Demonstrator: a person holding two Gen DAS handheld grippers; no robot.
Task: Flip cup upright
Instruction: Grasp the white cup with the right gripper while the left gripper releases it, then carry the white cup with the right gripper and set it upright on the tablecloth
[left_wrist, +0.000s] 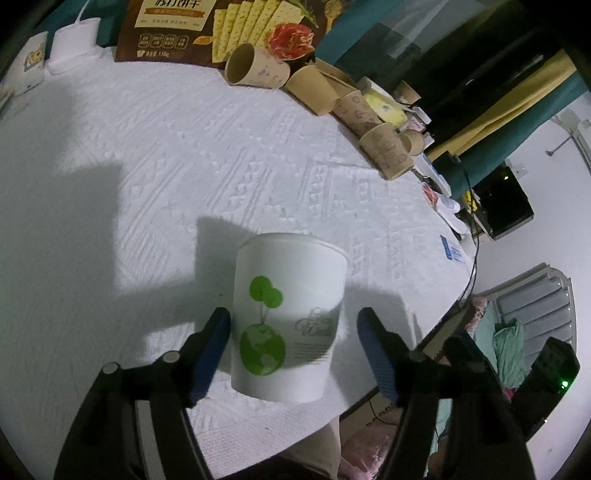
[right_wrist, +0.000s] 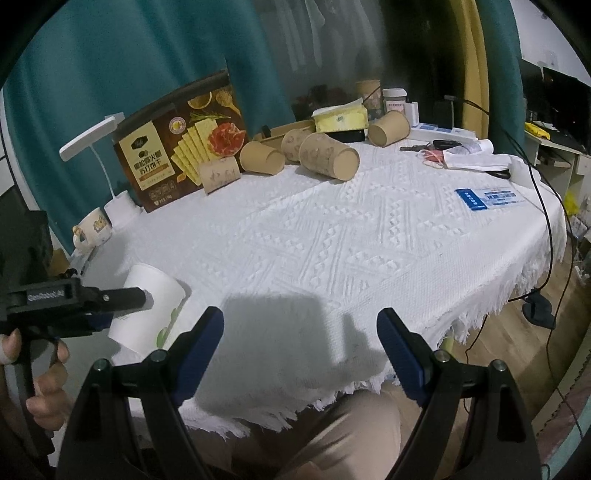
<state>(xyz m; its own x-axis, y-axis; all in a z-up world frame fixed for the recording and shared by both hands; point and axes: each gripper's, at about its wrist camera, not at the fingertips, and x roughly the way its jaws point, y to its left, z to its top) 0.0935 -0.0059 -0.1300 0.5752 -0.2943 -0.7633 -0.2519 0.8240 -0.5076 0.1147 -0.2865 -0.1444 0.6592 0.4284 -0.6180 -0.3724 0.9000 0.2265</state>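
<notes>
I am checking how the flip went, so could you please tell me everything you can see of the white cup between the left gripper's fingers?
The white cup looks like paper, printed with a green globe, green balloons and grey script. It stands mouth up, wider rim on top, on the white tablecloth near the table's edge. The left gripper straddles it: one blue pad lies against its side, the other stands clear.

left tool (left_wrist: 293, 347): jaws parted, angled down | right tool (right_wrist: 300, 354): jaws wide apart, empty

Cloth (right_wrist: 332, 258) mid open; brown cups (right_wrist: 328, 157) + cracker box (right_wrist: 177, 147) block far edge
</notes>
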